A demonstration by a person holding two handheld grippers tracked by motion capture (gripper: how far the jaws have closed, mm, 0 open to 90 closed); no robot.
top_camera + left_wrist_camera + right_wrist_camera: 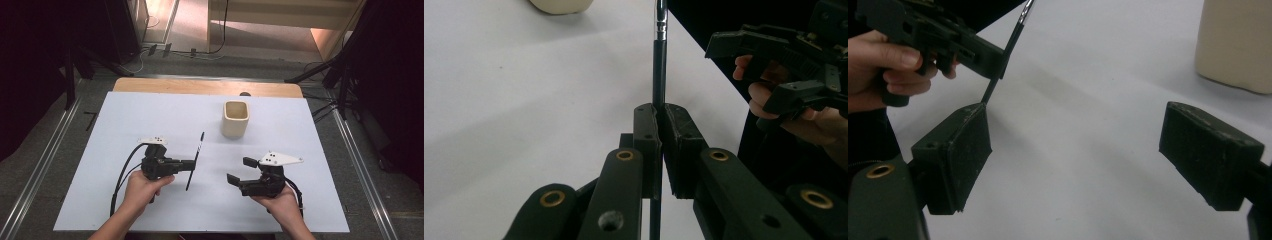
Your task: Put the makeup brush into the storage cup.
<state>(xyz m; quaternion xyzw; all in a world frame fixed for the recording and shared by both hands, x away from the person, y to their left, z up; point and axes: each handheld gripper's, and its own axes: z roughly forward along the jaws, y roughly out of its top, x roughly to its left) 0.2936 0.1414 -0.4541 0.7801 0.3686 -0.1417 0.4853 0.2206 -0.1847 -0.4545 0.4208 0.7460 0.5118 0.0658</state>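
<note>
1. Left gripper (192, 163) has its jaws pressed together on a thin black pen (195, 160) — clamped near the pen's middle, so the pen crosses the jaws with one end toward the cup and the other toward the person.
2. From the left gripper view, the pen (658, 70) rises straight out from between the closed jaws, a silver band near its far end.
3. Right gripper (239, 170) is spread wide — nothing between its jaws, held just above the white table (150, 115) in the person's right hand (280, 200).
4. Cream cup (235, 119) stands upright on the table, beyond both grippers and apart from them.
5. Left hand (142, 189) grips the left tool's handle.
</note>
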